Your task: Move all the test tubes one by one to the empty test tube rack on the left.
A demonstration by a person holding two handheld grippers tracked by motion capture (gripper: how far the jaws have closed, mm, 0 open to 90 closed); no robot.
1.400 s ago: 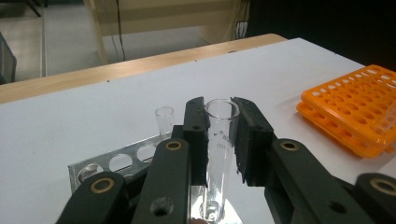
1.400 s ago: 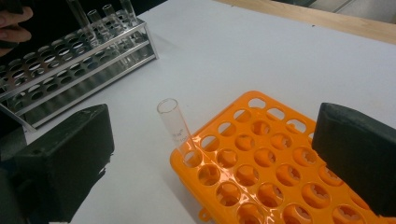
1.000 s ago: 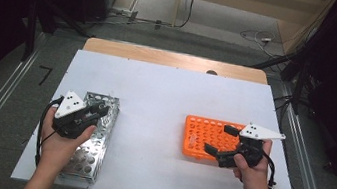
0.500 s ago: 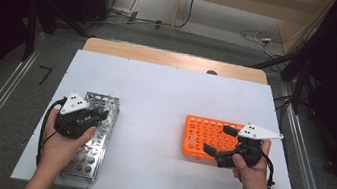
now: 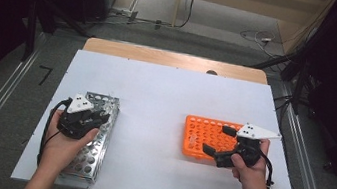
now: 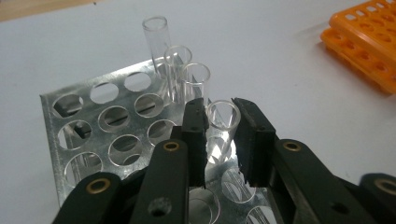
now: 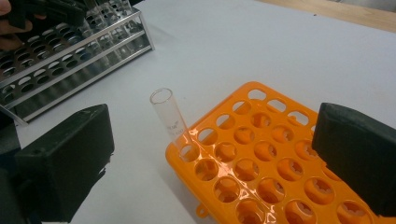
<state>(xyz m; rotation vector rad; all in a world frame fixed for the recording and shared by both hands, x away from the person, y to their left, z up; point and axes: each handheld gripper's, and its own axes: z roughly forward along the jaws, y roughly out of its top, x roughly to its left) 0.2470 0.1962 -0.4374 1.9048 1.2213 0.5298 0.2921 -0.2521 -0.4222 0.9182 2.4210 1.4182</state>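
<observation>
The left claw (image 6: 219,140), just been opening, brackets a thin, slippery, fragile glass tube (image 6: 222,126) below its rim; right claw (image 7: 210,158) wide.

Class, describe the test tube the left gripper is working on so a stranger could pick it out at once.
Find the metal rack at the table's left. A row of four clear tubes stands in it. The wanted test tube is the one nearest the camera in the left gripper view, between the black jaws of the left gripper, which have just been opening; its three neighbours stand free.
</observation>
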